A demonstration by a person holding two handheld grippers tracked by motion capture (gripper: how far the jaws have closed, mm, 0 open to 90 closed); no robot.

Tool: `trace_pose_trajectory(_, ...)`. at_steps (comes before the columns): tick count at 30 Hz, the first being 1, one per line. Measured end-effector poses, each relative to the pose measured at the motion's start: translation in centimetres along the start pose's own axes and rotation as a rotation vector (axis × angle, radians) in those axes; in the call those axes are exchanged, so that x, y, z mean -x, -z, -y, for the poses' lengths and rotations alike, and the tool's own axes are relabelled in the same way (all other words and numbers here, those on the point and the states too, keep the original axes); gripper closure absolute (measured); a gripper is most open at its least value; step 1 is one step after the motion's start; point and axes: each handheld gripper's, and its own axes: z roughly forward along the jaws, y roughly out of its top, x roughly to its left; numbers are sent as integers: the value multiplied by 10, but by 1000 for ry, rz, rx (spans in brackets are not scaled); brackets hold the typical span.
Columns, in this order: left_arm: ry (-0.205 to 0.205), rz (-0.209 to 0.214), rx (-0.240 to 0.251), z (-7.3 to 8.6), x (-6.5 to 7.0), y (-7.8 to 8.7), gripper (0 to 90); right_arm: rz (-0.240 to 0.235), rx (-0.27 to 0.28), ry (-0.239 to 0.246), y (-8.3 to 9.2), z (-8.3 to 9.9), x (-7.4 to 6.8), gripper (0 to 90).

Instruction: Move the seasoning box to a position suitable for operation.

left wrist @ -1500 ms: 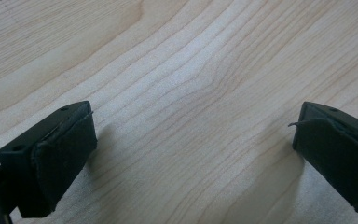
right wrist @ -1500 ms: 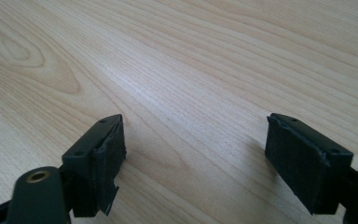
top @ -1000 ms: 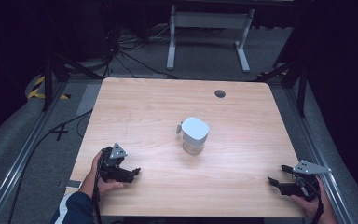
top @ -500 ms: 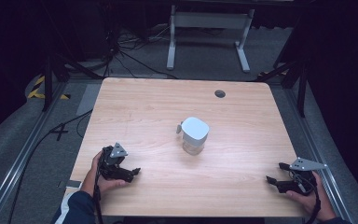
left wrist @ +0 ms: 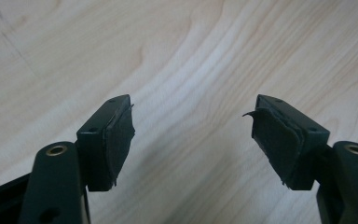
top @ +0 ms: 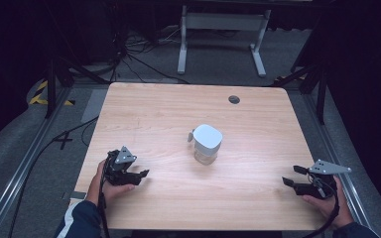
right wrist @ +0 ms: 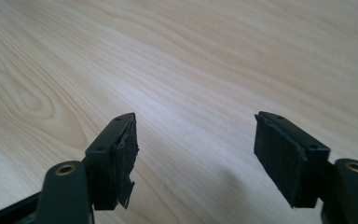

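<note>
left claw: my left gripper [top: 138, 175] rests low at the near left of the table [top: 149, 114], jaws apart with only bare wood between the pads [left wrist: 117, 140]; they have just been closing a little, on nothing.
right claw: my right gripper [top: 291, 177] sits at the near right edge, released too; its jaws have also just been narrowing, and the right gripper view has plain grain between them.
why held so: i judge both are parked wide to the sides and angled inward so either can go in toward the middle; neither is committed yet.
the thing: the clear jar with the white lid [top: 207, 144] stands upright near the table's centre, well apart from both claws, lid on and seated square as far as i can tell.
side tab: a small white tab [top: 191, 136] juts from the lid's left side; i can't tell if it is a handle or a spout.
around: a dark round grommet [top: 234, 99] near the far edge; a grey metal stand [top: 221, 22] and loose cables [top: 134, 62] on the floor beyond.
in the way: nothing lies between the jar and either claw; both paths run over open wood.
</note>
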Motion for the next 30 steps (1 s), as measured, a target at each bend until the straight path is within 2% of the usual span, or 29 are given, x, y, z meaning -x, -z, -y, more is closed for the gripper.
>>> trace_pose_trajectory(2, -7, 5, 34, -11, 1, 3, 307, -5, 7, 11, 0, -6, -2, 348)
trace_pose_trajectory(4, -13, 9, 60, -20, 2, 3, 336, -13, 11, 53, -3, -18, -7, 394)
trace_pose_trajectory(6, -27, 15, 94, -34, 3, 3, 343, -44, 33, 62, -7, -31, -13, 428)
trace_pose_trajectory(9, -29, 23, 116, -47, 6, 0, 386, -56, 49, 77, -13, -44, -18, 456)
trace_pose_trajectory(10, -48, 21, 120, -54, 8, -2, 400, -67, 62, 83, -16, -52, -21, 466)
trace_pose_trajectory(13, -68, 38, 138, -71, 15, -7, 469, -87, 92, 105, -25, -71, -29, 489)
trace_pose_trajectory(17, -98, 52, 158, -95, 25, -15, 495, -120, 117, 114, -37, -88, -39, 482)
trace_pose_trajectory(18, -94, 54, 169, -100, 27, -16, 498, -124, 124, 122, -39, -91, -41, 482)
trace_pose_trajectory(19, -89, 74, 187, -105, 28, -17, 504, -128, 125, 127, -40, -94, -43, 482)
trace_pose_trajectory(20, -90, 72, 198, -109, 30, -18, 510, -133, 129, 125, -42, -96, -45, 482)
trace_pose_trajectory(23, -89, 102, 216, -125, 36, -22, 552, -142, 136, 128, -46, -102, -49, 481)
trace_pose_trajectory(24, -106, 102, 216, -130, 37, -23, 591, -147, 138, 135, -49, -104, -51, 482)
trace_pose_trajectory(26, -104, 106, 222, -141, 41, -27, 625, -148, 135, 157, -53, -107, -54, 496)
trace_pose_trajectory(27, -104, 106, 222, -141, 41, -27, 634, -151, 133, 160, -56, -108, -55, 498)
trace_pose_trajectory(30, -118, 113, 233, -156, 48, -34, 678, -161, 132, 162, -59, -108, -57, 501)
